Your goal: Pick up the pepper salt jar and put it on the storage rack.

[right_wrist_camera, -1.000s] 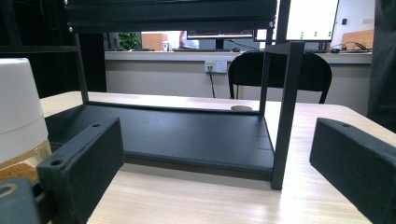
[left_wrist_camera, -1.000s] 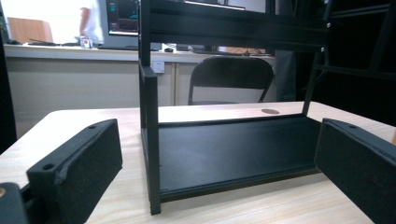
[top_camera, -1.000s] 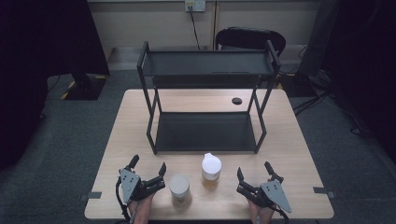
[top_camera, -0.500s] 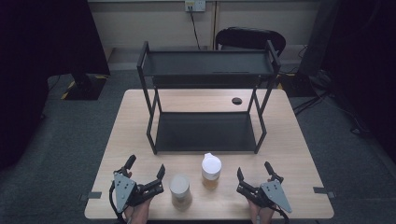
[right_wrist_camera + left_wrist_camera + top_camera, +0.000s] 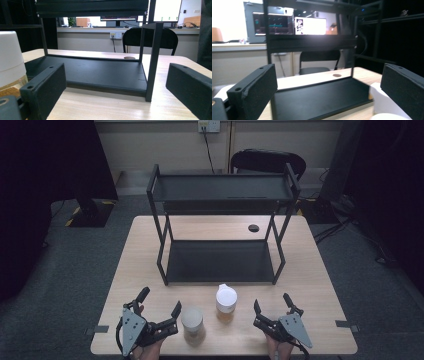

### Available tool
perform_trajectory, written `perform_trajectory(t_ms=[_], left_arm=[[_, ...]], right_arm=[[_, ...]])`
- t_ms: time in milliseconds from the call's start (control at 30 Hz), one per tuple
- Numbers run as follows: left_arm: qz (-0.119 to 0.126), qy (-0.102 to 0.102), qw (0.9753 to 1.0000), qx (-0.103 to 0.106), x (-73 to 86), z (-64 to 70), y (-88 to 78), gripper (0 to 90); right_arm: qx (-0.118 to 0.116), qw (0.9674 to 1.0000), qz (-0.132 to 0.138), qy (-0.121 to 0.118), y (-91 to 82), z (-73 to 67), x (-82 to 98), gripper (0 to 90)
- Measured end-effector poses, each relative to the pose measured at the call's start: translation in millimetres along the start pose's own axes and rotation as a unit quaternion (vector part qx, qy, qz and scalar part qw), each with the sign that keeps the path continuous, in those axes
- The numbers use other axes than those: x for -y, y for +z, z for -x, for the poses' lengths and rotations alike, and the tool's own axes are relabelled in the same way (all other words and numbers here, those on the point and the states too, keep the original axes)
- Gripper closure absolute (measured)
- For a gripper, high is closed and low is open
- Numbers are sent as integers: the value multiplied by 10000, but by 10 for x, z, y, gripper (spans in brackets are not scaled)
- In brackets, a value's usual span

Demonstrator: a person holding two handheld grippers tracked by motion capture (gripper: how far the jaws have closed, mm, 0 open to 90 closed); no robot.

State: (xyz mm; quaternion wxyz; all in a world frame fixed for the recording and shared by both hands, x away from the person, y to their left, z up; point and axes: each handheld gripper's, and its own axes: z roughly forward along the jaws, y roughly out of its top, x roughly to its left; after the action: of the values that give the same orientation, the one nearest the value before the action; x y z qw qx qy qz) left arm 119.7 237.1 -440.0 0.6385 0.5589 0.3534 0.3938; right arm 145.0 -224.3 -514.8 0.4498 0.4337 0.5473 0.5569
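Jars at lower centre of table (image 5: pixel 150 270): grey-lidded jar (image 5: pixel 192 324) beside left tongs (image 5: pixel 159 310), white-capped jar (image 5: pixel 226 303) near right tongs (image 5: pixel 272 309). Both tongs wide open, empty. Advice: centre jaws around jar body, close gently, keep upright toward rack (image 5: pixel 220 262).

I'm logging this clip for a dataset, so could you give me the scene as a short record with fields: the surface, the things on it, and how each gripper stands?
surface: light wooden table
rack: black two-tier shelf, both tiers bare
jar near left gripper: jar with a grey lid, on the table's front edge
jar near right gripper: jar with a white lid, amber contents, standing in front of the shelf
left gripper: open, right jaw close beside the grey-lidded jar, contact unclear
right gripper: open, apart from the white-lidded jar
other: dark round spot on the tabletop behind the shelf
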Motion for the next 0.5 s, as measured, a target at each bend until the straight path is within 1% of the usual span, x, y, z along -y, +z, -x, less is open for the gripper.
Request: perform_trajectory(t_ms=[33,67,100,133,167,200,233,333,367,467,500], left_arm=[[0,0,10000,0,0,0,0,7],[0,40,9999,96,-21,18,-12,10],[0,40,9999,96,-21,18,-12,10],[24,74,9998,177,-32,41,-21,10],[24,74,9998,177,-32,41,-21,10],[28,77,9996,280,-44,55,-28,10],[28,77,9996,280,-44,55,-28,10],[35,118,9991,417,-43,92,-30,10],[35,118,9991,417,-43,92,-30,10],[-64,104,9986,523,-45,126,-26,10],[-64,104,9986,523,-45,126,-26,10]], right_arm=[[-2,10000,1,-1,0,1,0,18],[-3,10000,1,-1,0,1,0,18],[-3,10000,1,-1,0,1,0,18],[-4,10000,2,-1,0,1,1,18],[-4,10000,2,-1,0,1,1,18],[-5,10000,2,0,-1,2,1,18],[-1,10000,2,1,-1,0,1,18],[0,10000,1,0,-1,0,0,18],[0,10000,1,0,-1,0,0,18],[0,10000,1,-1,-1,0,0,18],[0,10000,1,-1,-1,0,0,18]])
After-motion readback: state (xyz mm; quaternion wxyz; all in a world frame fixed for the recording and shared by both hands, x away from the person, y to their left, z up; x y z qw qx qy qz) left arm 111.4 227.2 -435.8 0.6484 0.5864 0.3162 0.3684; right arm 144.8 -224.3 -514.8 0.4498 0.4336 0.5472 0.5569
